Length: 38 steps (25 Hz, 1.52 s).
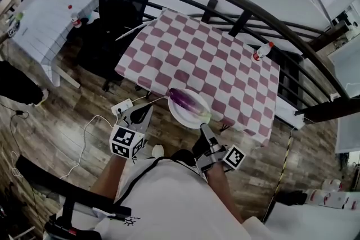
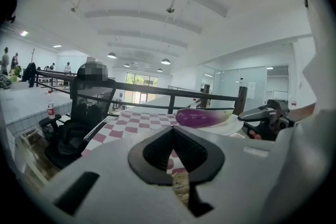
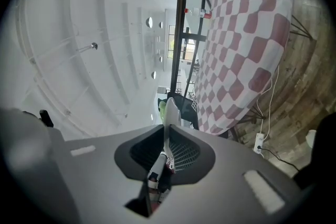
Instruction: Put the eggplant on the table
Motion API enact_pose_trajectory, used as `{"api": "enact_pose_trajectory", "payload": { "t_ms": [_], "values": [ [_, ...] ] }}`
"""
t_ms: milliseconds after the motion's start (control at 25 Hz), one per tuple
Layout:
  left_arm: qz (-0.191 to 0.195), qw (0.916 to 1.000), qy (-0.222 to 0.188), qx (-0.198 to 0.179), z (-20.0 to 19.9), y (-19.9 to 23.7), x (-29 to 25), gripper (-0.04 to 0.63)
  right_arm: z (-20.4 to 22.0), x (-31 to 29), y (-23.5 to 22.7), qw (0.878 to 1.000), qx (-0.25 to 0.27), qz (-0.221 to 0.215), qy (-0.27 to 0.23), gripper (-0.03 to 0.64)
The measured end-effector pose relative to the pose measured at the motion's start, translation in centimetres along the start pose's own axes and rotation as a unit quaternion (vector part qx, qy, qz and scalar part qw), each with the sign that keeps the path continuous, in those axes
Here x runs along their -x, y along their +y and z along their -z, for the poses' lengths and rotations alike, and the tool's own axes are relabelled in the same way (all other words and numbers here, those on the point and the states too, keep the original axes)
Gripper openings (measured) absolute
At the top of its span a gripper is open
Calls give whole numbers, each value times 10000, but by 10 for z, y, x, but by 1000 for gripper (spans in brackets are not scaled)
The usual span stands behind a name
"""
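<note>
Hanging at the left, the left gripper (image 1: pixel 143 113) has its jaws together, nothing between them. Right of it, one white plate (image 1: pixel 181 114) carries the one purple eggplant (image 1: pixel 184 100), at the near edge of the checkered table (image 1: pixel 225 64). The right gripper (image 1: pixel 203 128) is clamped on the plate's near rim. Wide cloth lies behind; one bottle (image 1: pixel 262 51) lies near the table's far right corner.

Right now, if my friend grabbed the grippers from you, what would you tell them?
The right gripper is shut on the rim of the white plate.
The left gripper is shut and empty.
The eggplant lies on the plate, which is held at the near edge of the checkered table.
Done: the plate is at the table.
Left: get the eggplant down onto the cloth, then let go.
</note>
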State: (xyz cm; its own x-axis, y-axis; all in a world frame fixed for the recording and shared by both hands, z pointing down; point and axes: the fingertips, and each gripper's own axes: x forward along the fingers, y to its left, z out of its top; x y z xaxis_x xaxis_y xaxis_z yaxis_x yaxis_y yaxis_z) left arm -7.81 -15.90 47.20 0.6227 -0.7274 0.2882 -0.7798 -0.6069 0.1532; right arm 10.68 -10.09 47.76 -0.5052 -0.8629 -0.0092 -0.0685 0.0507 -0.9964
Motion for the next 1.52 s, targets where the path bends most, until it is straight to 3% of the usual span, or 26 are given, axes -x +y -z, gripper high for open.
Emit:
{"api": "enact_pose_trajectory", "payload": {
  "t_ms": [400, 760, 1320, 1520],
  "values": [
    [-319, 9993, 24, 181, 12, 39, 12, 5, 3, -34, -5, 9997, -45, 130, 211, 40],
    [-711, 9965, 47, 435, 16, 73, 4, 5, -10, -86, -16, 9976, 27, 73, 692, 40],
    [-1407, 9879, 185, 631, 0, 136, -77, 5, -71, -192, -44, 9904, 39, -18, 1382, 40],
    [-1640, 9833, 297, 731, -1, 158, -114, 5, -91, -238, -55, 9826, 239, -177, 1835, 40]
  ]
}}
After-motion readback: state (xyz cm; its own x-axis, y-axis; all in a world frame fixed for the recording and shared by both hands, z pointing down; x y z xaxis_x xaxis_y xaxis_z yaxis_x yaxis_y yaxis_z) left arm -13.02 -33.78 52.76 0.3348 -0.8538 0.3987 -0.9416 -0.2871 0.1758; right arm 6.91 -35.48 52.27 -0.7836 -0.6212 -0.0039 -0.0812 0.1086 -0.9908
